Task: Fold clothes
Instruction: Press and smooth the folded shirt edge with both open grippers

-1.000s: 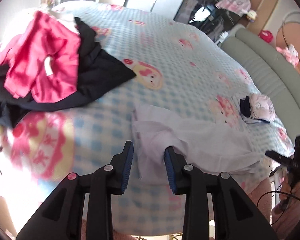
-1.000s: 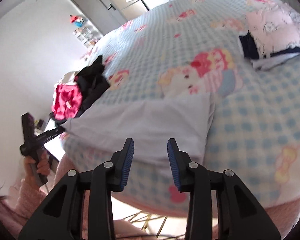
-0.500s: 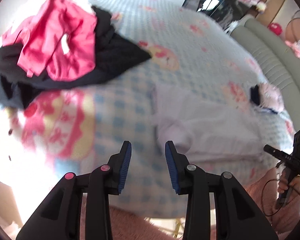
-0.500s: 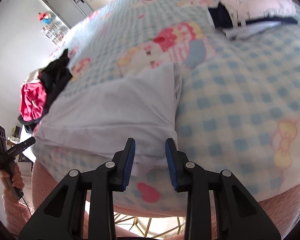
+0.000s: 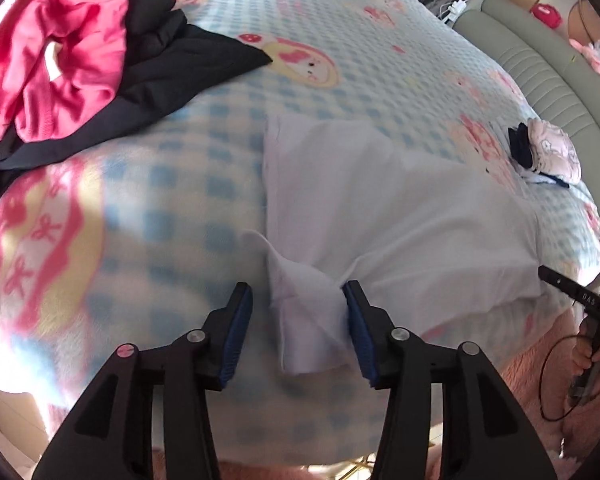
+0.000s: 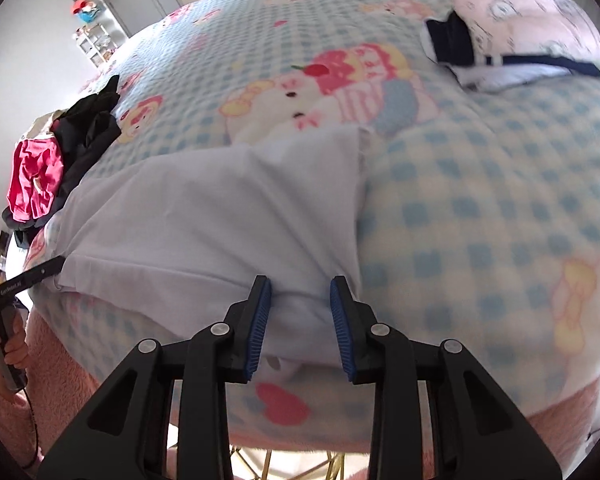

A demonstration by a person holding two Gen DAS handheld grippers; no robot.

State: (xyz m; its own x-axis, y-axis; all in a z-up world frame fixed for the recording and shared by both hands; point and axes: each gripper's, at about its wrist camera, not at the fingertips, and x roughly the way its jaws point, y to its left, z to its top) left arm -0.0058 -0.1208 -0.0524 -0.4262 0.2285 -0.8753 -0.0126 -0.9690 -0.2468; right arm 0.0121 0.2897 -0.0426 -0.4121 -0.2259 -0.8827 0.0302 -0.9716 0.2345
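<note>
The white garment (image 5: 380, 204) lies flat on the near edge of the bed, its long axis running left to right along that edge, its short sides pointing toward the far side of the bed. A small flap of it hangs over the near edge at its left corner.

The left gripper (image 5: 298, 312) points steeply down at that flap; its jaws have just been opening and stand apart, the flap between them, with the right pad at the cloth's edge but no squeeze. The right gripper (image 6: 300, 312) points down at the garment's right near corner; its jaws have just been closing a little, yet the pads stand apart, the hem between them unpinched.

The blanket (image 5: 172, 184) under it is blue-and-white checked with pink cartoon figures. At far left lies a heap of a pink garment (image 5: 56, 52) on a black garment (image 5: 172, 64); at far right, a folded pink-and-navy piece (image 6: 516, 28). A grey padded headboard (image 5: 540, 68) curves along the right; a white wall and a shelf (image 6: 96, 40) stand beyond the bed.

Compared with a second ago, both grippers sit lower and nearer the cloth, which fills more of each view.
</note>
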